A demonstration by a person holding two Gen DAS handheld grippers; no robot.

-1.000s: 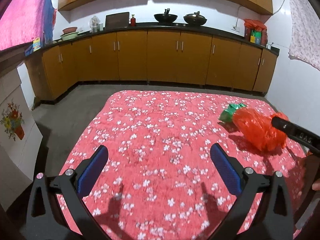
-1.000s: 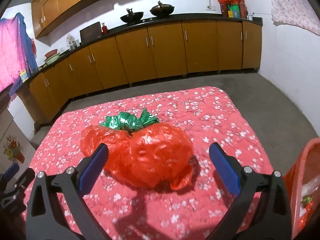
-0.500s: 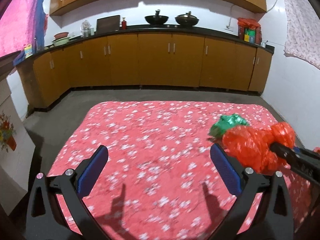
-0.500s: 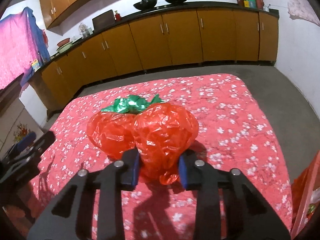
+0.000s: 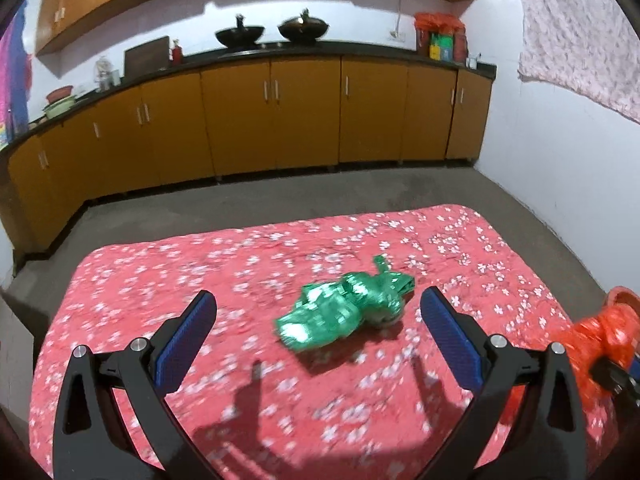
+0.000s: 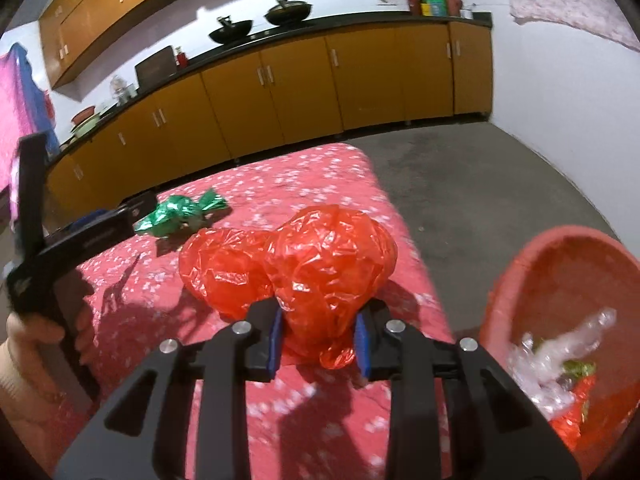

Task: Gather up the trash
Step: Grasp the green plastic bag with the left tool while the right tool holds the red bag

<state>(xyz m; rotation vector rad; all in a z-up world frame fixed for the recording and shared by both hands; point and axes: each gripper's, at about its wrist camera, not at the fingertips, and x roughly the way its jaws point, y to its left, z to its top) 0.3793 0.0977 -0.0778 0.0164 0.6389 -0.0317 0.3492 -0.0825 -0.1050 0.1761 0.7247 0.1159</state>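
— Where does the crumpled red plastic bag [image 6: 304,264] sit?

— Pinched at its lower end between the blue pads of the right gripper [image 6: 320,340], above the red flowered tablecloth [image 6: 280,184]. The round red plastic bin [image 6: 560,280] lies to that gripper's right, just beside the table edge.

— And the shiny green foil wrapper [image 5: 344,312]?

— On the cloth, straight ahead of the left gripper [image 5: 320,332], whose fingers stand wide apart. Its long axis runs slantwise across the gap, so I judge the left hand nearer.

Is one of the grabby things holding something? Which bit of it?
Yes. The right hand-held gripper pinches the red plastic bag at its lower near end. The left hand-held gripper is open and holds nothing; the green wrapper lies on the cloth.
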